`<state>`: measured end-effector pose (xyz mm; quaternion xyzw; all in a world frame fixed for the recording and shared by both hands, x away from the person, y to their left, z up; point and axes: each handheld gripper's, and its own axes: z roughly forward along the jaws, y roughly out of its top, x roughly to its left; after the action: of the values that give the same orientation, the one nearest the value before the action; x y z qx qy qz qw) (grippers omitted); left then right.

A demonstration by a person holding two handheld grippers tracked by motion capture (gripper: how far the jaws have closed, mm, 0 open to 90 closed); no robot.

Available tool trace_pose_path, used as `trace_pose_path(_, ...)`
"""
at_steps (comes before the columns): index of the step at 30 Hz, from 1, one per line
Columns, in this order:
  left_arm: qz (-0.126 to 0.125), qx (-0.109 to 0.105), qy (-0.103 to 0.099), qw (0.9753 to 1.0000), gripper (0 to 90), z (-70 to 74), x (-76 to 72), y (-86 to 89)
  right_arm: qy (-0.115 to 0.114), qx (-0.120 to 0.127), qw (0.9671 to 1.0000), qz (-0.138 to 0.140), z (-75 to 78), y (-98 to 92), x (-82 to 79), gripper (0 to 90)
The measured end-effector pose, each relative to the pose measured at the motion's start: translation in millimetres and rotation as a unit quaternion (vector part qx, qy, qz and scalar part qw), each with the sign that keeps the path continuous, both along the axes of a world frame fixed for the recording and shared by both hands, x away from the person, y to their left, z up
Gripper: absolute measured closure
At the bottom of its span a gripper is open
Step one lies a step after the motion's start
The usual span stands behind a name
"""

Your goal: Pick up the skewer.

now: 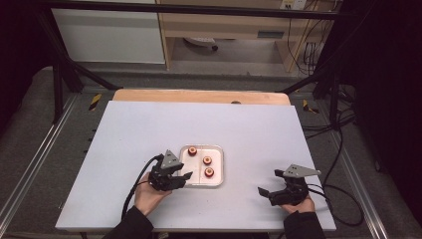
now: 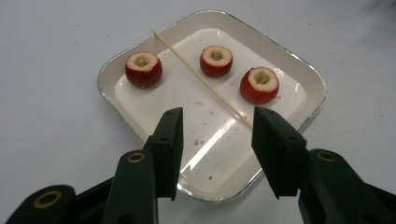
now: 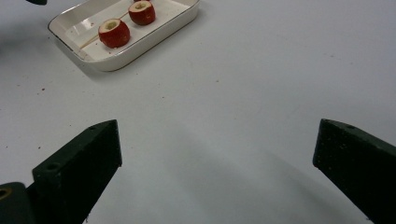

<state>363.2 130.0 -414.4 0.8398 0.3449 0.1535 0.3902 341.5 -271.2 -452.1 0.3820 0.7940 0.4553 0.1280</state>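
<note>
A white tray (image 1: 220, 164) lies on the table a little left of its middle and holds three cored red fruits (image 1: 207, 160). In the left gripper view the tray (image 2: 154, 102) has the fruits (image 2: 143, 69) toward its far side, and a thin wooden skewer (image 2: 196, 74) lies slantwise between them. My left gripper (image 2: 215, 126) hovers open over the tray's near corner, and the skewer's near end lies just off one jaw tip. From above, this left gripper (image 1: 183, 174) sits at the tray's left edge. My right gripper (image 1: 268, 183) rests wide open on bare table to the right. The right gripper (image 3: 217, 140) has nothing between its fingers, and the tray (image 3: 140, 49) lies far off.
The white table (image 1: 149, 129) has open surface around the tray. A wooden strip (image 1: 199, 95) runs along its far edge. Black frame bars (image 1: 74, 74) stand at the far corners, and cables (image 1: 343, 149) trail off the right side.
</note>
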Motion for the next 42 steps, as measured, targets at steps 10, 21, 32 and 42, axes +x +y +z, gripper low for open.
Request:
trace_pose_path(10,-0.016,-0.006,0.019,0.9997,69.5,-10.7,6.6,-28.7,0.002,-0.001,1.0,0.0,-0.5,0.4,0.3,1.8)
trace_pose_path(21,-0.032,0.004,0.039,0.9987,89.8,-23.4,10.2,-41.3,0.002,-0.002,1.0,0.001,-0.9,0.8,0.5,1.8)
trace_pose_path(32,-0.037,0.037,0.044,0.9977,89.8,-29.4,10.6,-42.6,0.002,-0.002,1.0,0.002,-0.9,0.7,0.4,1.9)
trace_pose_path(42,-0.02,0.044,0.04,0.998,89.7,-24.3,10.3,-25.2,0.002,-0.003,1.0,0.002,-1.1,0.8,0.3,1.8)
